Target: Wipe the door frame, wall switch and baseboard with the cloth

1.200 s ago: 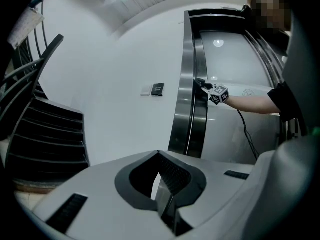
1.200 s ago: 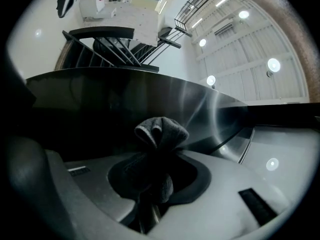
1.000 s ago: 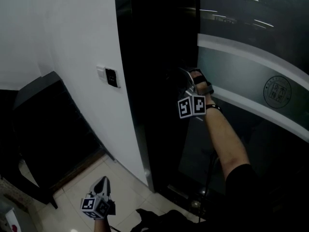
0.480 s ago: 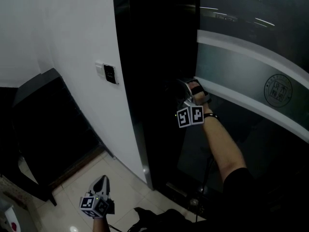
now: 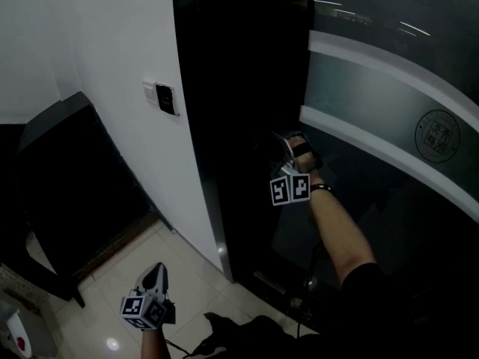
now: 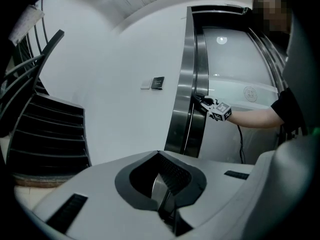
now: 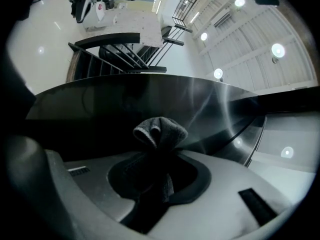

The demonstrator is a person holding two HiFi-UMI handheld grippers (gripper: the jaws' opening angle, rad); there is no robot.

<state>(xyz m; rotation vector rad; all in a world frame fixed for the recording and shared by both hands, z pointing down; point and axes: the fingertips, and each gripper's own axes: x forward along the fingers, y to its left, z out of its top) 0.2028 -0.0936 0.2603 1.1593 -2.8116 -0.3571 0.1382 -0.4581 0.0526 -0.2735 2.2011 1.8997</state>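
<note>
My right gripper [image 5: 288,146] is shut on a grey cloth [image 7: 160,130], whose bunched end presses against the dark, shiny door frame [image 5: 239,88] at about mid height. The left gripper view shows the right gripper [image 6: 202,100] on the steel frame edge [image 6: 185,109] too. The wall switch [image 5: 161,98] sits on the white wall left of the frame, a small dark plate beside a pale one, also seen as the switch [image 6: 157,82]. Low over the floor my left gripper [image 5: 155,277] hangs shut and empty, pointing at the wall.
A dark staircase [image 5: 67,185] fills the left side. Pale floor tiles [image 5: 187,283] run along the wall foot. To the right of the frame is a glass door with a frosted band and a round logo [image 5: 438,137]. A cable [image 5: 314,268] hangs by my right arm.
My right gripper has slid down the door frame with the cloth. The left gripper has stayed low near the floor, roughly where it was.
</note>
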